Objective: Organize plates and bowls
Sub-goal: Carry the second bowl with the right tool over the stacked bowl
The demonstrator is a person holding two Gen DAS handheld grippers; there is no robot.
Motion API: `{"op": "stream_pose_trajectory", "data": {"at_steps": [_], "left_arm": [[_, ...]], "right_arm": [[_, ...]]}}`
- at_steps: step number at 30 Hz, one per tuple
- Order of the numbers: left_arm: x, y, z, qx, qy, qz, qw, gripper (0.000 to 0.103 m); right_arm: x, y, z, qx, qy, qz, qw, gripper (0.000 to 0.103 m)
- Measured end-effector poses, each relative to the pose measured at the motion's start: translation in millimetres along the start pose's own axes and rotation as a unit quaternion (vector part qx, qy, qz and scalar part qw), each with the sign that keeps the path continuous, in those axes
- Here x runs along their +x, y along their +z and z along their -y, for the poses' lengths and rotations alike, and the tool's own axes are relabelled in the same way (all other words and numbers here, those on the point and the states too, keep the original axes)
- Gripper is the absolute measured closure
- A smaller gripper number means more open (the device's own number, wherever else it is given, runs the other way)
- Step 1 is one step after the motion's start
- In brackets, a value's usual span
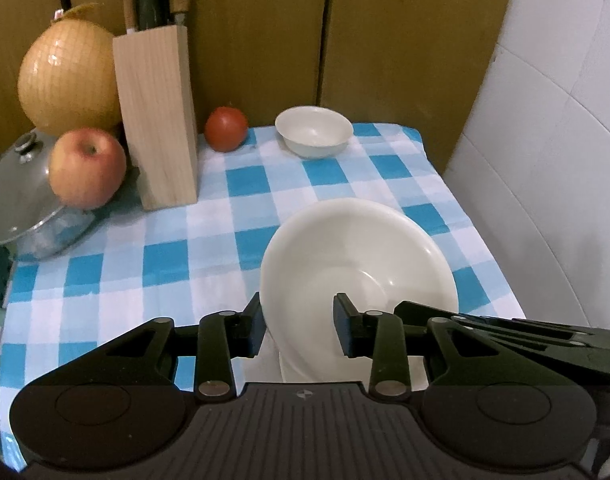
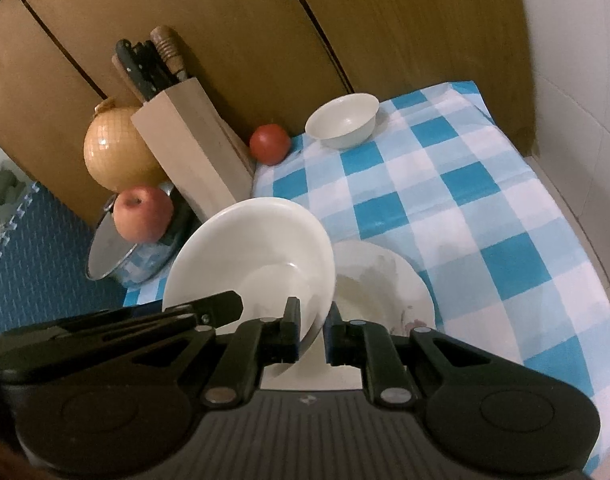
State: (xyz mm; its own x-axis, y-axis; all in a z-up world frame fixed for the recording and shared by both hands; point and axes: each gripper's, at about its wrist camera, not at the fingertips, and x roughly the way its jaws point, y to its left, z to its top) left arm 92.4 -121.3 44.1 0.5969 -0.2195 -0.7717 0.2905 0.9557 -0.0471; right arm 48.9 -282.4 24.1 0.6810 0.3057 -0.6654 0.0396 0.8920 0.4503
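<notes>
Two tools at a tilted plate over a checked bench

Bench (image 1: 153, 264) carries a knife block (image 1: 157, 116) at 11 o'clock and a bowl (image 1: 314, 131) at 12. The plate (image 2: 249, 252) leans above a second plate (image 2: 385, 284). Right tool (image 2: 310, 330) is nearly closed, pinching its rim; left tool (image 1: 299, 326) straddles the rim, jaws apart, one pad touching.

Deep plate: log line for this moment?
deep plate: tilted | right tool: shut on its rim | left tool: open, astride rim
</notes>
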Motion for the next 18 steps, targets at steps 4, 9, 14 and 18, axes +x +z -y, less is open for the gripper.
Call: {"op": "stream_pose_trajectory", "data": {"at_steps": [4,9,14,18], "left_arm": [[0,-7,1,0.002,-0.004,-0.008,1.0,0.06],[1,-13,3,0.007,-0.006,-0.014,0.9999,0.06],[4,-19,5,0.01,-0.004,-0.024,0.9996,0.061],[7,-21,5,0.011,-0.003,-0.029,0.9995,0.061]], "right_arm": [[-2,-6,1,-0.004,-0.006,-0.003,1.0,0.089],[-5,-13,1,-0.01,-0.013,-0.005,1.0,0.089],[-5,-18,1,-0.016,-0.023,-0.008,1.0,0.089],[-3,-20,-1,-0.02,-0.029,-0.009,0.999,0.088]]}}
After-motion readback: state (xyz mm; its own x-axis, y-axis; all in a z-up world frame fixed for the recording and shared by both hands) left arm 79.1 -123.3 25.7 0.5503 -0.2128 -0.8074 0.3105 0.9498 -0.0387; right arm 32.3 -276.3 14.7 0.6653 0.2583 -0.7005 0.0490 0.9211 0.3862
